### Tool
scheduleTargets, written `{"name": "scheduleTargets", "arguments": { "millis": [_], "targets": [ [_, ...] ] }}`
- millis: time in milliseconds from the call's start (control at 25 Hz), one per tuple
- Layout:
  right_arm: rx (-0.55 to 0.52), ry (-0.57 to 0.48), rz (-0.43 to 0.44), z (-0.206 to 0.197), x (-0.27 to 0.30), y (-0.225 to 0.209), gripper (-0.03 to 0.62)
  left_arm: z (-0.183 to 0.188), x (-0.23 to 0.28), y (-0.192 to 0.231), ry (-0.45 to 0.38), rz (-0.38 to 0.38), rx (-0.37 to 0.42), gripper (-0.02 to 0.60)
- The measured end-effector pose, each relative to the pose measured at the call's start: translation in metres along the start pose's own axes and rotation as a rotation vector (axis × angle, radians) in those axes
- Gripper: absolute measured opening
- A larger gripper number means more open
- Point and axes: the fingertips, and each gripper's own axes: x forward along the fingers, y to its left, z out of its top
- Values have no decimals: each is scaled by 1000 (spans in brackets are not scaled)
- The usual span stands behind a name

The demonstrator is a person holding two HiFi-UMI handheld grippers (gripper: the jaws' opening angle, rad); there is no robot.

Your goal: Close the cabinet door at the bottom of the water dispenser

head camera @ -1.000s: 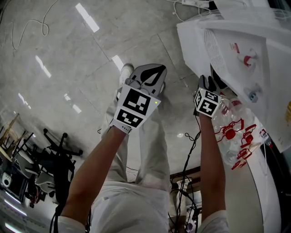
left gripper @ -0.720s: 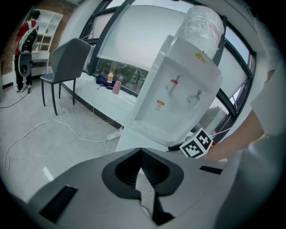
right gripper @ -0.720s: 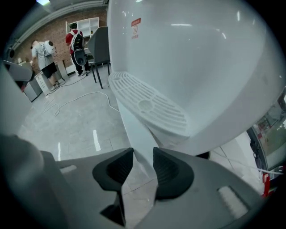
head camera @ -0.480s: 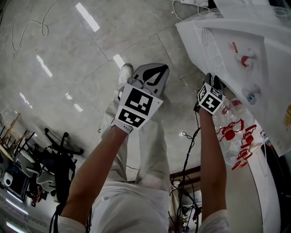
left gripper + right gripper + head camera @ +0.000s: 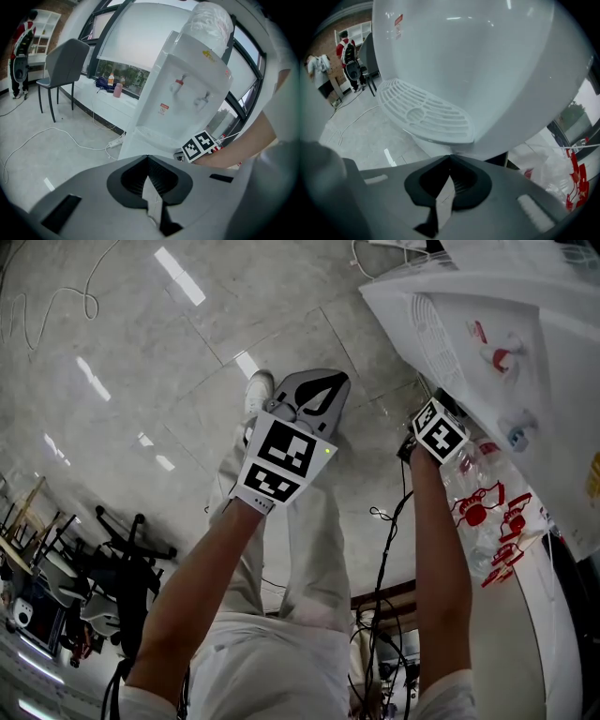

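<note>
**Dispenser** [image 5: 183, 93]: white, bottle [image 5: 211, 23] on top, drip tray [image 5: 424, 112] at mid-front. Cabinet door sits in the lower body below the tray; mostly hid behind gripper bodies, open/shut not discernible.

**R gripper** [image 5: 450, 158]: tips just under tray's front edge. Jaws just closed, tips meeting, nothing betw. them. Contact w/ dispenser unclear.

**L gripper** [image 5: 147, 157]: well clear of dispenser front. Jaws together, empty.

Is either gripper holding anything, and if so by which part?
Nothing is held. The left gripper is shut and empty; the right gripper has just closed its jaws with nothing between them.
</note>
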Motion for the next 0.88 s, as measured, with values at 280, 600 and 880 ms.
{"name": "scheduleTargets", "arguments": {
  "millis": [280,600,880],
  "targets": [
    [21,-5,61,1,-19,5,11,11,-7,-9,-6,-13,20,5],
    [-92,-29,227,10,-77,38,11,38,-43,-25,-16,-19,47,5],
    [-147,-93,364,36,-147,67,11,67,-80,-43,-43,-18,44,5]
  ]
}}
